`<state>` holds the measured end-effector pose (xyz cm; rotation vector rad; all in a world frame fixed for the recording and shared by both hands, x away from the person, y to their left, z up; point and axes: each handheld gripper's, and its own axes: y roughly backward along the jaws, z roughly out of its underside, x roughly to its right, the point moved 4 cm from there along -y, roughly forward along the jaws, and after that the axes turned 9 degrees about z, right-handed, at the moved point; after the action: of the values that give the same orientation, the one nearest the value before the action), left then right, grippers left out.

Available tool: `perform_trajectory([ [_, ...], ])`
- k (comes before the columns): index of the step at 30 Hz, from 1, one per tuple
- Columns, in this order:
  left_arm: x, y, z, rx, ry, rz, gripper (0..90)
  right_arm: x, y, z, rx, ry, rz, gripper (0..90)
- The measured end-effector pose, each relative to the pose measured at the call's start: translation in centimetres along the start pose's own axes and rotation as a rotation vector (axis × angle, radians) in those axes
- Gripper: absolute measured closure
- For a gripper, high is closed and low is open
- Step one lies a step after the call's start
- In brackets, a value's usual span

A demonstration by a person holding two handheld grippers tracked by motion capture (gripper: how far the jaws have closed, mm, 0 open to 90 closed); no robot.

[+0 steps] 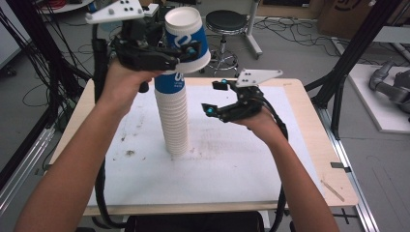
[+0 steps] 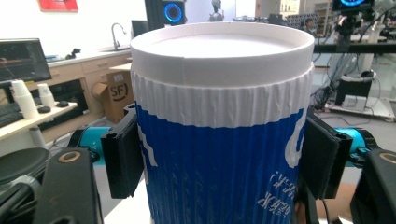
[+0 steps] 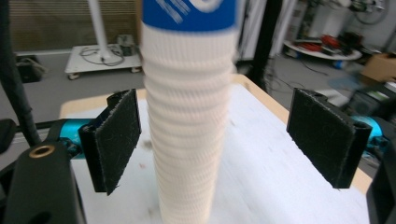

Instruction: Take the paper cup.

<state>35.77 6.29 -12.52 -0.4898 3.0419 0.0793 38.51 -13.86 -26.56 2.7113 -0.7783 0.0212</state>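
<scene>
**Top cup comes off the stack as second gripper waits open**

A light wooden table [image 1: 316, 140], topped by a scuffed white board [image 1: 232, 169], carries a tall stack of paper cups [image 1: 176, 121] standing upside down near the middle of the board, a little toward its far edge. The stack's ribbed white rims show one under another, with a blue printed band at the top.

Above it, the left gripper [image 1: 186, 54] is clamped on a single blue-and-white cup [image 1: 186, 41], held inverted and tilted, its base uppermost. In the left gripper view the two black pads press either side of the cup's blue wall [image 2: 219, 163]. From the high view the cup looks lifted free of the stack, though its rim overlaps the stack's top in that angle, so a last touch cannot be ruled out.

The right gripper [image 1: 216, 98] hangs just to the right of the stack, over the board's far half, jaws spread and holding nothing. In the right gripper view its pads [image 3: 114, 135] stand well apart on either side of the stack [image 3: 187, 140], not touching it.

By the look of it, the work is at an early stage: one cup separated and not yet set down, with nearly the whole stack left to take apart.
</scene>
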Motion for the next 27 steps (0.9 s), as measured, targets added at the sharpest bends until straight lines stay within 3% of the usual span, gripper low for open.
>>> perform_trajectory([
  [3,0.4,-0.8,0.7,-0.002,0.003,0.015,27.2,0.7,1.2,1.0,-0.008,-0.018,0.028,17.9],
  [4,0.6,-1.2,1.1,-0.008,0.004,0.021,27.2,1.6,2.6,2.6,-0.035,-0.039,0.060,17.9],
  [10,1.3,-3.5,4.2,-0.029,0.019,0.032,27.2,3.1,5.2,5.8,-0.066,-0.067,0.124,17.9],
  [14,2.1,-4.6,6.0,-0.041,0.001,0.033,27.2,4.0,7.3,7.9,-0.075,-0.088,0.178,17.9],
  [21,3.1,-5.8,9.8,-0.076,-0.016,0.034,27.1,3.9,8.5,9.9,-0.060,-0.093,0.209,17.9],
  [23,3.2,-5.9,11.2,-0.089,-0.003,0.031,27.1,3.5,8.6,10.4,-0.051,-0.075,0.221,17.9],
  [27,3.2,-6.4,13.6,-0.128,0.007,0.028,27.1,2.9,8.7,11.3,-0.041,-0.092,0.215,17.9],
])
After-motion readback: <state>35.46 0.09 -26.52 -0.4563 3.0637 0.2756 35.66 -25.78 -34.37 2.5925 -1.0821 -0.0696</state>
